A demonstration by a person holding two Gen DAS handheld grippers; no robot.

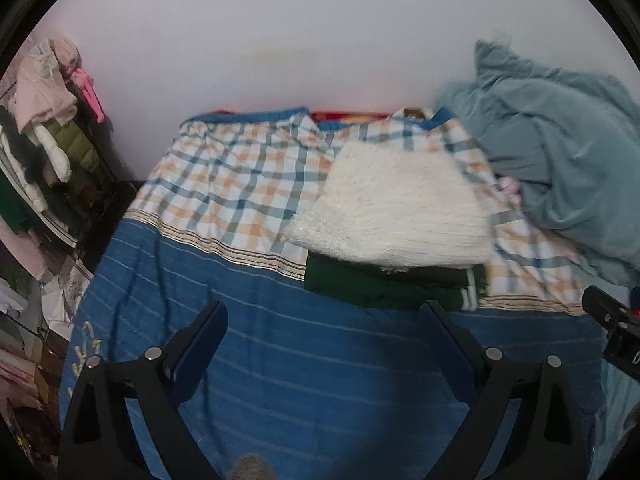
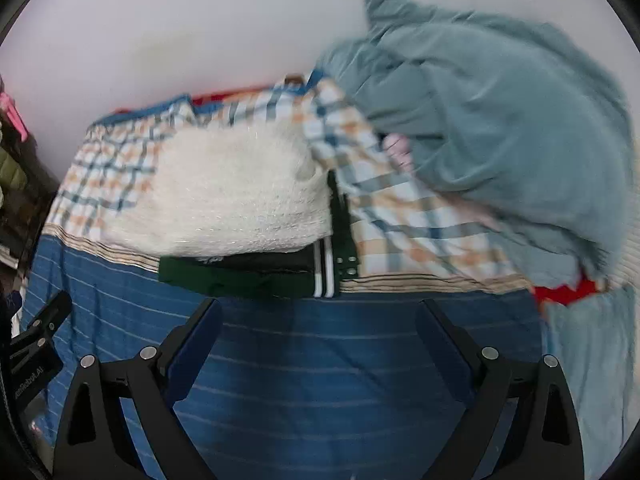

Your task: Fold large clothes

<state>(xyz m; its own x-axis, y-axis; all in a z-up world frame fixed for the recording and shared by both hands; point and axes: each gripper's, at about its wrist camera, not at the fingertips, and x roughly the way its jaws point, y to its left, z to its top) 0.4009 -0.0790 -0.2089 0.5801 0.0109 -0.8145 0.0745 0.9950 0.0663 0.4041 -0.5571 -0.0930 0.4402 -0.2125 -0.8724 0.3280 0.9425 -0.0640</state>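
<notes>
Both our tongs hang above the blue striped part of the bedspread point(image 1: 280, 380), and neither touches any garment. The left tongs point(image 1: 324, 320) stand wide apart with nothing between the blue-padded fingers, and the right tongs point(image 2: 318, 316) are likewise spread apart and empty. Ahead of us on the bed lies a folded stack: a fluffy white sweater point(image 1: 394, 208) rests on top of a dark green garment point(image 1: 372, 286), whose white-striped cuff point(image 2: 324, 270) shows at the right end of the pile in the right wrist view. A thin black layer sits between the white and the green pieces, though we cannot tell what it is. The stack straddles the line where the blue stripes meet the orange-and-blue checked section point(image 1: 224, 184) of the bedspread. To the right of the stack a crumpled grey-blue blanket point(image 2: 500, 128) is heaped against the white wall point(image 1: 280, 40), and a small pink item point(image 2: 396, 148) peeks from under its edge. A patch of red fabric point(image 2: 560, 294) shows below the blanket at the bed's right side. At the far left, a rack of hanging clothes point(image 1: 48, 120) stands beside the bed. The other device's black body intrudes at the edge of each view.
</notes>
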